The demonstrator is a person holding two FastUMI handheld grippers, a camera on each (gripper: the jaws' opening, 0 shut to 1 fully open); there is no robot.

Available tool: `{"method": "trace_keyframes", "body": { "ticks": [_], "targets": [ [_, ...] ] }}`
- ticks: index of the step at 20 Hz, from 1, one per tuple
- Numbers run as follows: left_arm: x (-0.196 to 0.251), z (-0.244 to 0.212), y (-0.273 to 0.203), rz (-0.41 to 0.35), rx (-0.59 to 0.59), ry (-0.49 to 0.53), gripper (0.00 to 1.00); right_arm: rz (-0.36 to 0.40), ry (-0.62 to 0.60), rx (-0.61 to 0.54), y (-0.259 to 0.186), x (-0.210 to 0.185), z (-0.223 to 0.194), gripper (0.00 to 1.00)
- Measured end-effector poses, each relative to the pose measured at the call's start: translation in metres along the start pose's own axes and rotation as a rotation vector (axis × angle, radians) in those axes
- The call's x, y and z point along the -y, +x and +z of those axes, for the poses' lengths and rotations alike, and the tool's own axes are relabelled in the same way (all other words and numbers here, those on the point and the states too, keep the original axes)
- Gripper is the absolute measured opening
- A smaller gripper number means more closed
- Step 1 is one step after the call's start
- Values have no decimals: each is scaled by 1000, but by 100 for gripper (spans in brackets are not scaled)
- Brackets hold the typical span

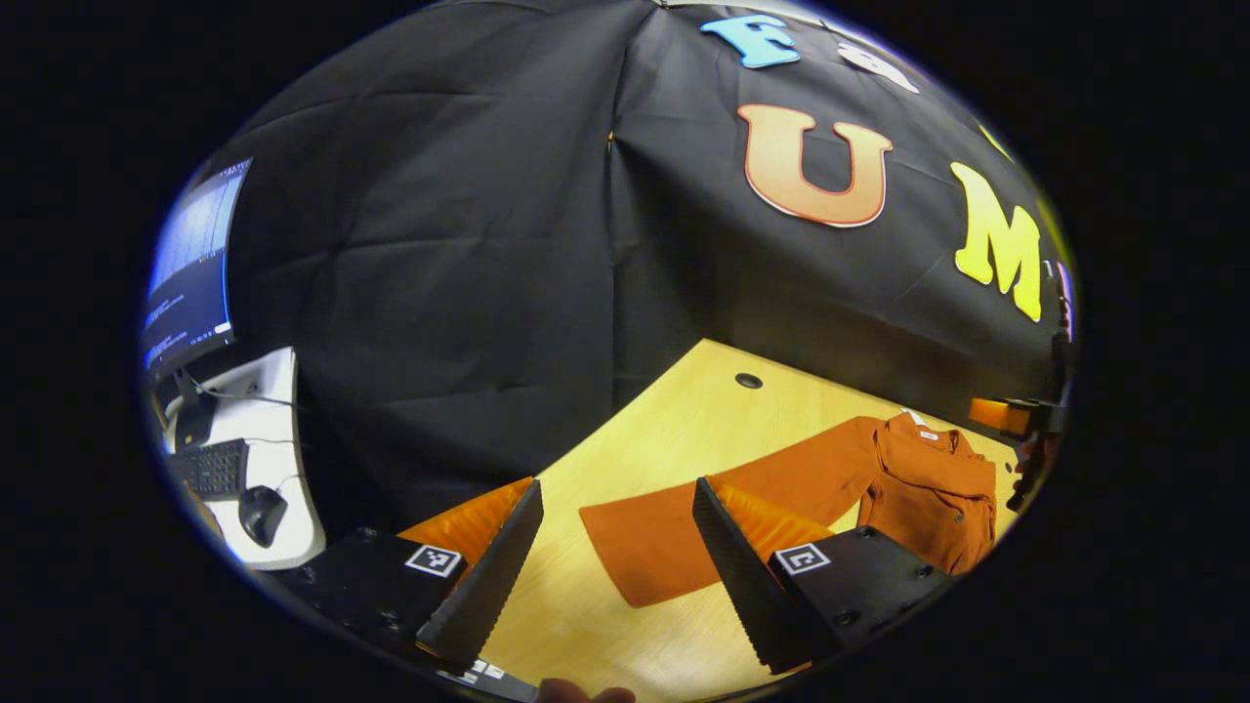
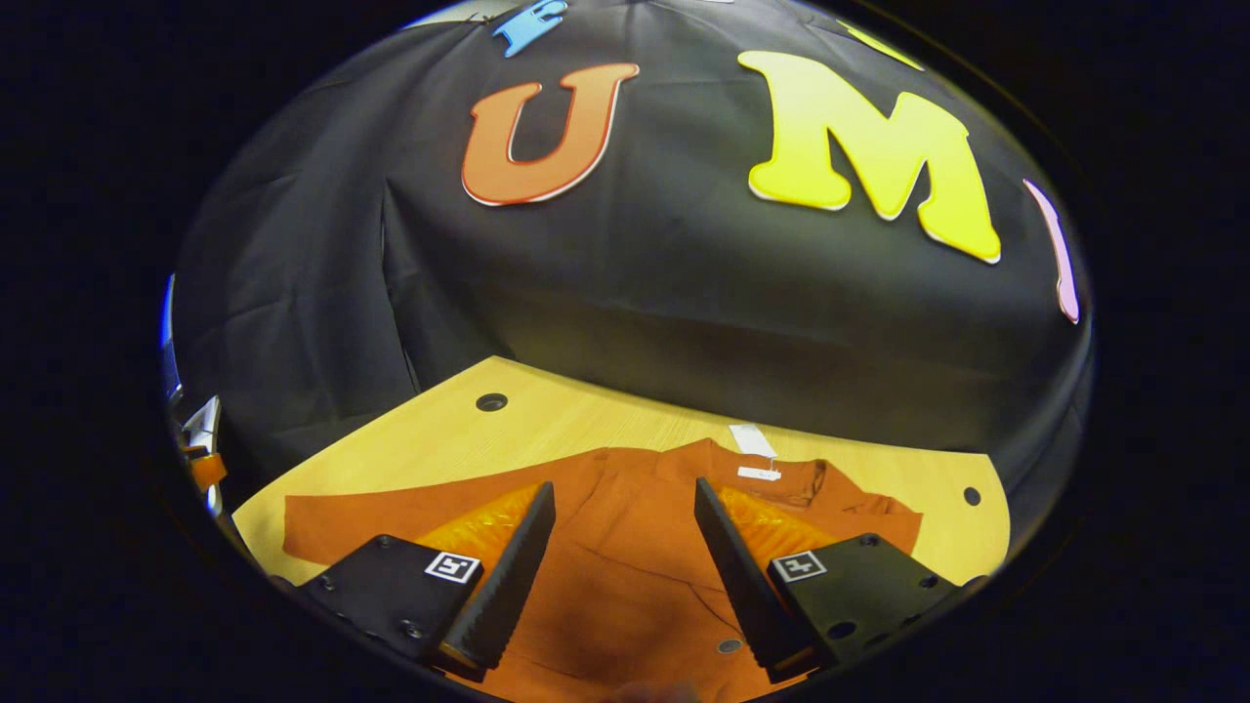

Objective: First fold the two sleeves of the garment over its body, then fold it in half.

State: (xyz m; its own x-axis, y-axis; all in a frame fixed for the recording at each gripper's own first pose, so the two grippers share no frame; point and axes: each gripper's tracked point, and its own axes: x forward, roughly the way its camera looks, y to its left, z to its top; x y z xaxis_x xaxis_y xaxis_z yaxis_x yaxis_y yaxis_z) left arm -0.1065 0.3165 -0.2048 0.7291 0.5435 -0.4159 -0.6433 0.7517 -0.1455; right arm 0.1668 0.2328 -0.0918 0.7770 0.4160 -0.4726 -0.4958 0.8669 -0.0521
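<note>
While the rust-orange long-sleeved cloth garment lies spread on the pale wooden table, neither gripper has hold of anything. In the left gripper view the left gripper is held with its jaws wide apart above the table, and the garment's outstretched left sleeve is seen lying flat between the fingers, its cuff end nearest that gripper and the body of the garment farther to the right. In the right gripper view the right gripper is likewise spread wide, poised over the garment's body, with the collar and a small white tag at the far side near the black cloth wall. That left sleeve is not yet folded; on the right side the cloth appears gathered toward the body, though it cannot be told whether this is a finished fold. The fabric is judged to be light, soft and limp, so it is likely to sag and drag when lifted and may slip from a shallow pinch. A hold is best taken at the cuff edge of the outstretched sleeve, pinched through a single layer, so that the sleeve can be carried across the body without the rest being pulled askew.
</note>
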Motion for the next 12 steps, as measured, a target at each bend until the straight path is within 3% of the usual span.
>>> {"method": "trace_keyframes", "body": {
  "ticks": [5,8,12],
  "targets": [
    [7,-40,30,15,-91,-88,98,-67,63,11,-75,45,-10,93],
    [1,-59,50,74,-136,-67,99,-148,117,17,-115,90,-13,93],
    [7,-80,63,93,-181,-53,99,-287,188,18,-156,153,-26,92]
  ]
}}
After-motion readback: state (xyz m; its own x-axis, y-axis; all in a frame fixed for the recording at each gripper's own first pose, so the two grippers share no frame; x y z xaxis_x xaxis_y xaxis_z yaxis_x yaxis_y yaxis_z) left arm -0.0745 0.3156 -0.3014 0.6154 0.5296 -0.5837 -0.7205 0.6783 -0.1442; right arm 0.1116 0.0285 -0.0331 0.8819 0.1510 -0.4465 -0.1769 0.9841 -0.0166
